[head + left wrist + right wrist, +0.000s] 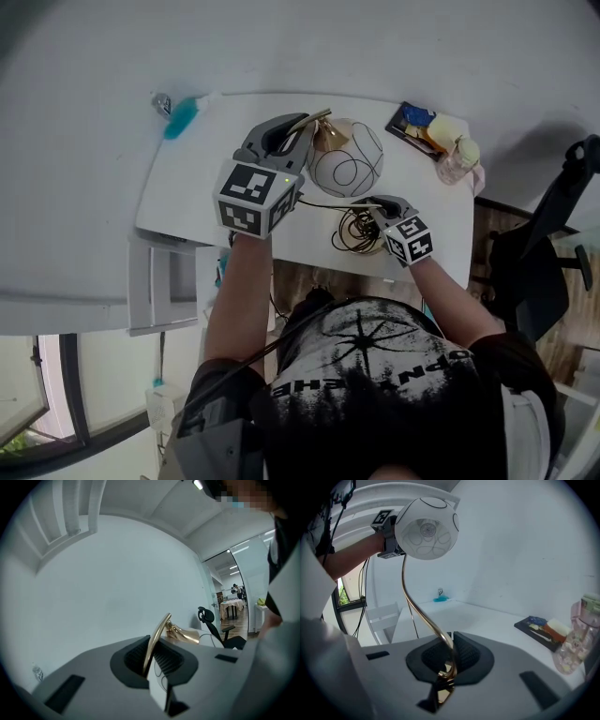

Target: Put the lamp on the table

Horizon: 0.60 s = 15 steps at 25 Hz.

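Observation:
The lamp has a white globe shade (345, 161) with black line patterns and a curved gold stem (417, 609). It is held in the air over the white table (187, 192). My left gripper (284, 139) is shut on the gold stem (155, 639) close to the gold socket (185, 635) behind the shade. My right gripper (386, 206) is shut on the stem's lower end (449, 660). In the right gripper view the globe (426, 522) hangs high, with the left gripper's marker cube (383, 517) beside it. The lamp's black cord (354, 231) loops in a coil below the shade.
A dark tray (412, 127) with small items and a clear pink bottle (457, 159) sit at the table's right end. A blue object (181, 117) lies at the far left corner. A black office chair (553, 244) stands to the right, and a white stand (164, 281) to the left.

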{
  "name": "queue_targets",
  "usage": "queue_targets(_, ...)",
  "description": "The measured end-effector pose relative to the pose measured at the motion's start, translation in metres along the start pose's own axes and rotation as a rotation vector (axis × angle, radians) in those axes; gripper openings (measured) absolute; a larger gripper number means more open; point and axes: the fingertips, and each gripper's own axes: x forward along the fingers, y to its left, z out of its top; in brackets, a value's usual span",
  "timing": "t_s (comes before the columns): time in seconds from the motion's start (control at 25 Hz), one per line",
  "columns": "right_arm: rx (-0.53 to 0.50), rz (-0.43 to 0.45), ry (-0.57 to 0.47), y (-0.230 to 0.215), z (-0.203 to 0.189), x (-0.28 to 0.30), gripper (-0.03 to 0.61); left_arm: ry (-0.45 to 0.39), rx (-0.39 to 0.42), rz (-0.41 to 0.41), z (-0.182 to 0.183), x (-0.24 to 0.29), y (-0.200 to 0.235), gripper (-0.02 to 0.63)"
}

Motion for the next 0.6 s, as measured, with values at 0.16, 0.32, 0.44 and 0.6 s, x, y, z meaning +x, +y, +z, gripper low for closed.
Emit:
queue_targets(0.16,0.013,-0.026,-0.003,-0.013,0.015,0.024,0.021,-0.007,0.003,-0.028,0.001,0.018,0.027,0.028)
queue_targets(0.32,0.032,-0.054,-0.01,-0.028,0.032,0.053,0.021,-0.01,0.015,-0.062,0.002,0.042,0.057,0.028)
queue_targets(0.44,0.049,-0.08,-0.018,-0.04,0.044,0.075,0.021,-0.013,0.026,-0.09,0.003,0.06,0.078,0.028)
queue_targets(0.6,0.07,-0.113,-0.024,-0.057,0.059,0.104,0.021,-0.019,0.043,-0.124,0.005,0.083,0.104,0.028)
